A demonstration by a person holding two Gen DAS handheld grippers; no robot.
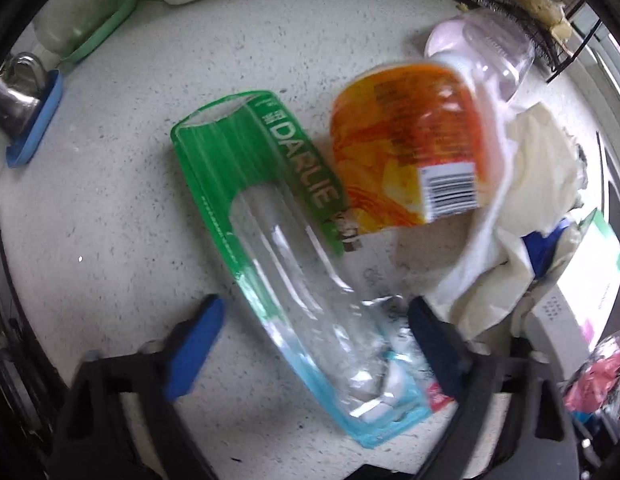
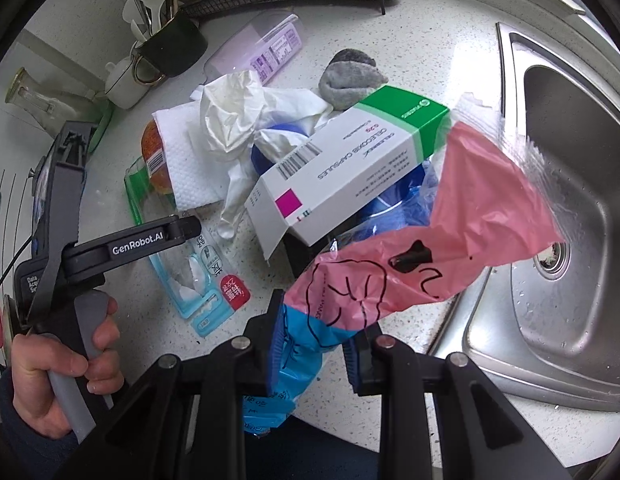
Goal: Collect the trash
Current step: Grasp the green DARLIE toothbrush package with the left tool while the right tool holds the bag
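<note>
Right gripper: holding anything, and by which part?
Yes: the right gripper is shut on the pink and blue plastic bag, pinched at its blue lower part; the rest sticks out ahead.

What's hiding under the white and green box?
Under the white and green box something blue peeks out, and crumpled white tissue tucks under its corner. The rest underneath is covered.

Tissue hides most of orange cup, perhaps.

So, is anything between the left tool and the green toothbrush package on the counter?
Nothing visible. The left tool already straddles the clear lower end of the green toothbrush package, with the pads not pressing yet. The orange cup leans on its upper part, away from the grip.
</note>
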